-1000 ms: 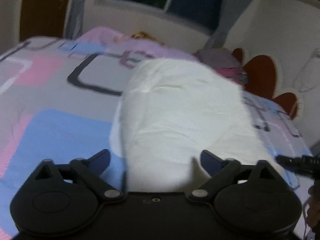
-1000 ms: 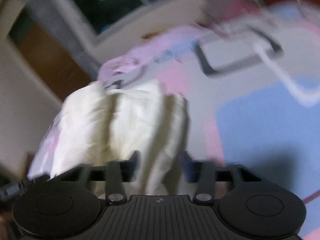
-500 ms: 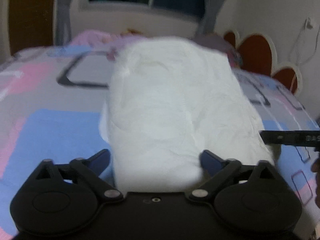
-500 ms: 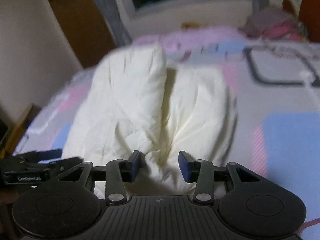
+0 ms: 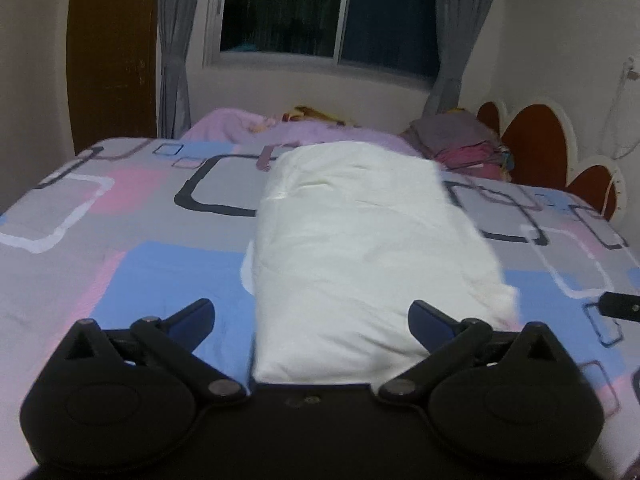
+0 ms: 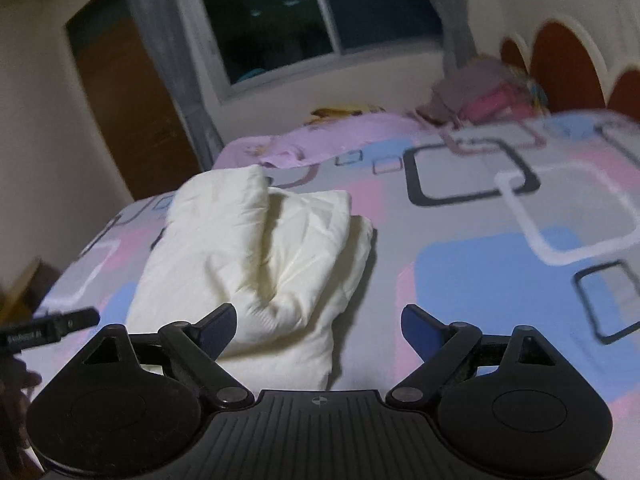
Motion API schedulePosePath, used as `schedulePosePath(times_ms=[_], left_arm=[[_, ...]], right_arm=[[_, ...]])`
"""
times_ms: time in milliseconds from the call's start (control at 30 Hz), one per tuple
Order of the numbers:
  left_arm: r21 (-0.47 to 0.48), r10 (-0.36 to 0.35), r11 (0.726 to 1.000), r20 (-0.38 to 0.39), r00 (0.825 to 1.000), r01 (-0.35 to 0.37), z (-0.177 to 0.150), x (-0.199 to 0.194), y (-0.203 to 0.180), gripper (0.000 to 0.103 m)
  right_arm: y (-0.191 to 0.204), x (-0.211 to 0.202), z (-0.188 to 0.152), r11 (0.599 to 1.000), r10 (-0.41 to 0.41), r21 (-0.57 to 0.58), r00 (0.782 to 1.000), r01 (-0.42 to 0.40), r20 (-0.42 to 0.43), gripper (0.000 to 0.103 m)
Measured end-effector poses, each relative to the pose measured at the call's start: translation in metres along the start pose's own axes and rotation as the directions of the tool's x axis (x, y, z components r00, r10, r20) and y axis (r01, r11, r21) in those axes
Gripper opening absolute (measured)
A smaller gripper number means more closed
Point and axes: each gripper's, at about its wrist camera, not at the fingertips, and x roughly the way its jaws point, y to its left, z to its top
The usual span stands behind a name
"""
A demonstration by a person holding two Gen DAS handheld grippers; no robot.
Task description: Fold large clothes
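A folded white garment (image 5: 360, 248) lies on the patterned bedspread (image 5: 132, 232), a thick oblong bundle running away from me. In the right wrist view the same garment (image 6: 260, 256) shows stacked folds, left of centre. My left gripper (image 5: 310, 314) is open, its fingers either side of the bundle's near end, holding nothing. My right gripper (image 6: 318, 322) is open and empty, with its left finger (image 6: 218, 326) over the garment's near edge. The tip of the right gripper (image 5: 620, 306) shows at the right edge of the left wrist view, and the left gripper's tip (image 6: 52, 326) shows at the left of the right wrist view.
The bedspread (image 6: 500, 240) has grey, pink and blue squares. A pink blanket (image 5: 288, 132) and a pile of folded clothes (image 5: 460, 140) lie at the far side near the red headboard (image 5: 536, 140). A window (image 5: 320, 8), curtains and a brown door (image 5: 112, 52) stand behind.
My right gripper has opened and let go of the white garment, which now rests on the bed. The left gripper has stayed open and the garment has settled lower in front of it.
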Motion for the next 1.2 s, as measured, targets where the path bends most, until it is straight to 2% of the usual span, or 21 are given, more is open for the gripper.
schedulePosePath(times_ms=[100,167,300,600,967,1200], left_arm=[[0.040,0.006,0.999,-0.008,1.000,-0.005,-0.016,-0.031,-0.019,0.103],[0.038,0.027,0.999,-0.005,1.000,-0.026,-0.024,-0.047,-0.024,0.103],[0.023,0.026,0.999,-0.037,0.999,-0.025,-0.039,-0.077,-0.029,0.103],[0.049,0.021,0.999,0.007,1.000,-0.021,-0.064,-0.124,-0.044,0.103],[0.073,-0.009,0.997,0.035,0.999,0.007,-0.069,-0.139,-0.065,0.103],[0.071,-0.006,0.997,0.029,1.000,0.004,-0.074,-0.137,-0.067,0.103]], right_arm=[[0.011,-0.021,-0.010,1.000,0.008,-0.016,1.000,-0.008,0.004,0.090],[0.017,-0.037,-0.018,1.000,0.008,-0.022,1.000,-0.007,0.012,0.103],[0.033,-0.066,-0.035,0.998,0.026,-0.060,1.000,-0.025,0.017,0.103],[0.058,-0.099,-0.067,0.991,-0.005,-0.131,1.000,0.006,0.008,0.103],[0.047,-0.117,-0.072,0.989,-0.026,-0.143,0.999,0.029,0.025,0.103],[0.036,-0.112,-0.075,0.988,-0.089,-0.129,0.996,0.088,-0.004,0.103]])
